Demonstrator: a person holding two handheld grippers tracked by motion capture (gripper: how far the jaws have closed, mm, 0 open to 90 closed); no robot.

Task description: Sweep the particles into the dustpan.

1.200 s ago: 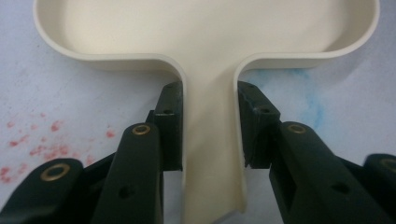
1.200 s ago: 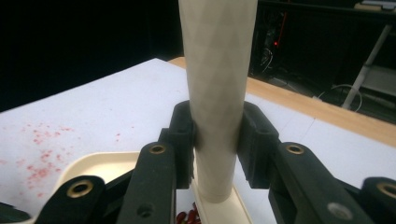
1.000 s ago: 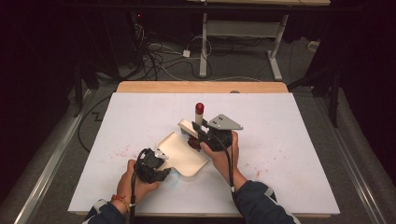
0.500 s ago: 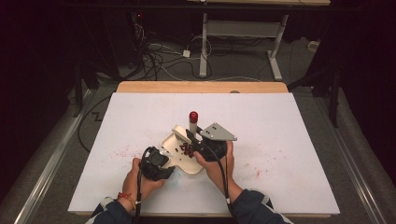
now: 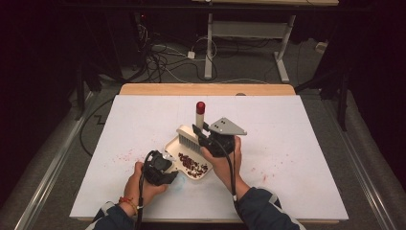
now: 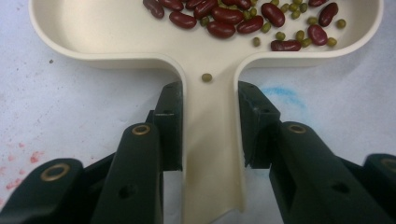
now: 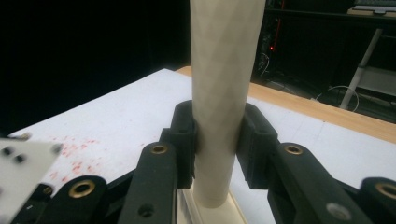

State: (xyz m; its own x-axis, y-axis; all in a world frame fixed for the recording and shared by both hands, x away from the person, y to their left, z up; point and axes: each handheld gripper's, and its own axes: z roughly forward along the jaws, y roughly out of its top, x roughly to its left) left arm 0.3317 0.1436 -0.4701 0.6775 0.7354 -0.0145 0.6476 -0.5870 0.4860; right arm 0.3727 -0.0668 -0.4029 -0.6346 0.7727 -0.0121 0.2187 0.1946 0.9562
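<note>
Brush and dustpan held over the white bench, beans gathered in the pan.

The left tool point(image 6: 210, 135) is clamped on the handle of the cream dustpan point(image 6: 93, 42), which lies flat on the bench point(image 5: 297, 124) near its front edge; red kidney beans point(image 6: 224, 21) and small green mung beans point(image 6: 285, 35) sit in the pan's tray. The right tool point(image 7: 217, 140) grips the cream handle of the brush point(image 7: 224, 70), held upright with its red cap on top, the bristle head at the pan's far edge in the high view.
</note>
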